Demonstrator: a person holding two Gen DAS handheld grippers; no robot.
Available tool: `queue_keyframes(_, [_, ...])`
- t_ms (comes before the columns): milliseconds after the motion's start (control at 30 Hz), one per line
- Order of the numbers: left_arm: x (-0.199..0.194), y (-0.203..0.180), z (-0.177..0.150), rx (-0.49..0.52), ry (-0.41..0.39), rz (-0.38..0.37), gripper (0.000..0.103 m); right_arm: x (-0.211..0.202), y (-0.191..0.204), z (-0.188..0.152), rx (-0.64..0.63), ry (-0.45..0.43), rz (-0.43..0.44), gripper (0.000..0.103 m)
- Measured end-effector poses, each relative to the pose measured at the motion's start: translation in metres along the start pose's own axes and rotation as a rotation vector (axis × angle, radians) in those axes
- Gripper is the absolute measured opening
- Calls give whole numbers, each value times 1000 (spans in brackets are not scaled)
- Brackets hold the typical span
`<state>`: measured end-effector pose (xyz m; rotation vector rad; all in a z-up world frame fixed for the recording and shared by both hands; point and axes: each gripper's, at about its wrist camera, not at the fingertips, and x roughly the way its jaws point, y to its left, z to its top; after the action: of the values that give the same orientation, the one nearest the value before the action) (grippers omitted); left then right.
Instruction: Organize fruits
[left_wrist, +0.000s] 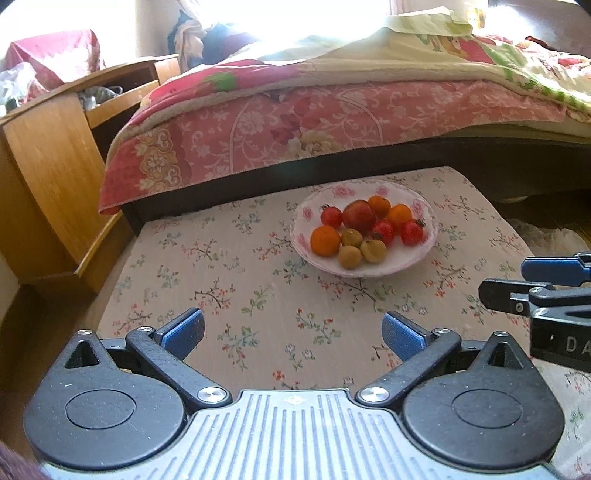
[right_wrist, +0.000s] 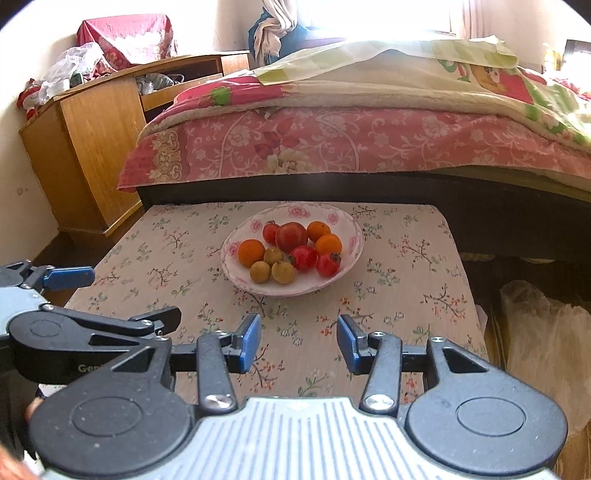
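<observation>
A white floral plate (left_wrist: 424, 245) (right_wrist: 236, 280) sits on a floral-clothed table (left_wrist: 229, 295) (right_wrist: 406, 295). It holds a red apple (left_wrist: 358, 215) (right_wrist: 291, 236), oranges (left_wrist: 325, 240) (right_wrist: 251, 252), small red tomatoes (left_wrist: 412, 232) (right_wrist: 328, 264) and yellow-brown fruits (left_wrist: 349, 257) (right_wrist: 283, 271). My left gripper (left_wrist: 293, 332) is open and empty, low over the table's near part. My right gripper (right_wrist: 299, 341) is open and empty, also short of the plate. Each gripper shows at the edge of the other view: the right gripper (left_wrist: 535, 280) and the left gripper (right_wrist: 122, 297).
A bed with a pink floral cover (left_wrist: 332, 122) (right_wrist: 369, 144) runs behind the table. A wooden cabinet (left_wrist: 55, 177) (right_wrist: 96, 147) stands at the left. A plastic bag (right_wrist: 546, 339) lies on the floor to the right of the table.
</observation>
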<state>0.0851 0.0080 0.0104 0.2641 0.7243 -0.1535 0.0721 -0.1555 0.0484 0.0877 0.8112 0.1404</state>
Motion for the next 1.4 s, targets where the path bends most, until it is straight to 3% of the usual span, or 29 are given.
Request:
queue_keyframes(433, [-18,0,-21,-4,22,4,103,-17,12,-23,11,19,-2,48])
queue_keyframes(1400, [-33,2,-34,-12,27,-4,103,-25,19,-40,20,45,-27,48])
